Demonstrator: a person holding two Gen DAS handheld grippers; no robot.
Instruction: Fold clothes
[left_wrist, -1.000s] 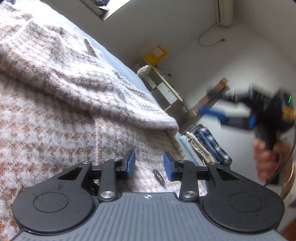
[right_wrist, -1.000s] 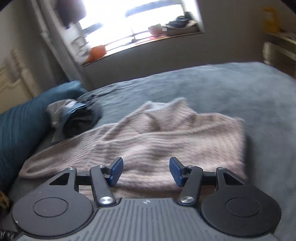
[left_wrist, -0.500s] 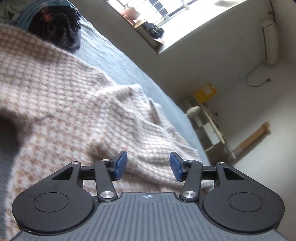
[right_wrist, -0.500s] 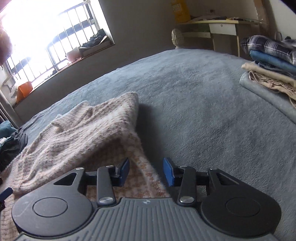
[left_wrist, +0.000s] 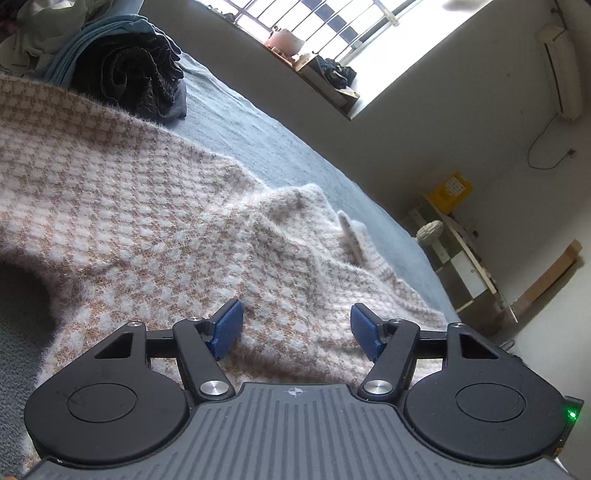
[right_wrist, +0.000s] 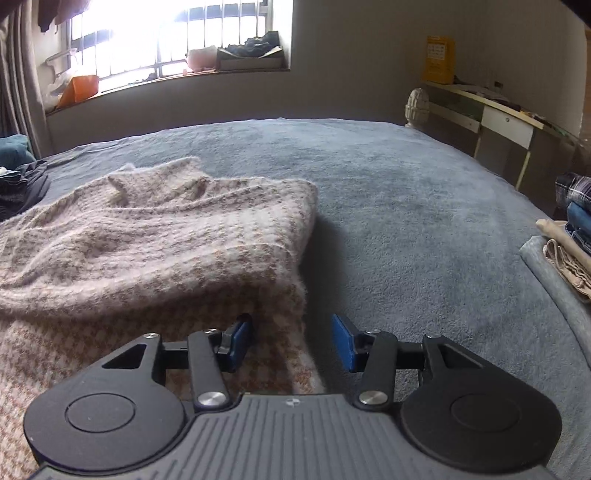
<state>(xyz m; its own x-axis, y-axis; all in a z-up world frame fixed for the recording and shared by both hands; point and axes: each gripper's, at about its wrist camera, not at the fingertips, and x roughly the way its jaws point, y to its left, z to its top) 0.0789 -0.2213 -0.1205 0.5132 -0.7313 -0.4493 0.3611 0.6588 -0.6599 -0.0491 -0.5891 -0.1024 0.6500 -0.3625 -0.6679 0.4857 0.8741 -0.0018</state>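
A fuzzy pink-and-tan houndstooth sweater lies spread on the grey-blue bed, partly folded over itself. My left gripper hovers low over its near part, jaws opening, blue pads apart with nothing pinched between them. In the right wrist view the same sweater fills the left half, its folded edge running down toward me. My right gripper sits low at that right-hand edge, jaws opening. The sweater's border lies under the gap, and the pads do not press on it.
The grey-blue bed cover stretches to the right. A dark rolled garment pile sits beyond the sweater. Folded clothes are stacked at the bed's right edge. A desk stands by the far wall, below a barred window.
The left gripper drew back and tilted up, so more of the sweater shows, and its jaws widened. The right gripper sank to the sweater's right edge; its jaws narrowed, then widened a little.
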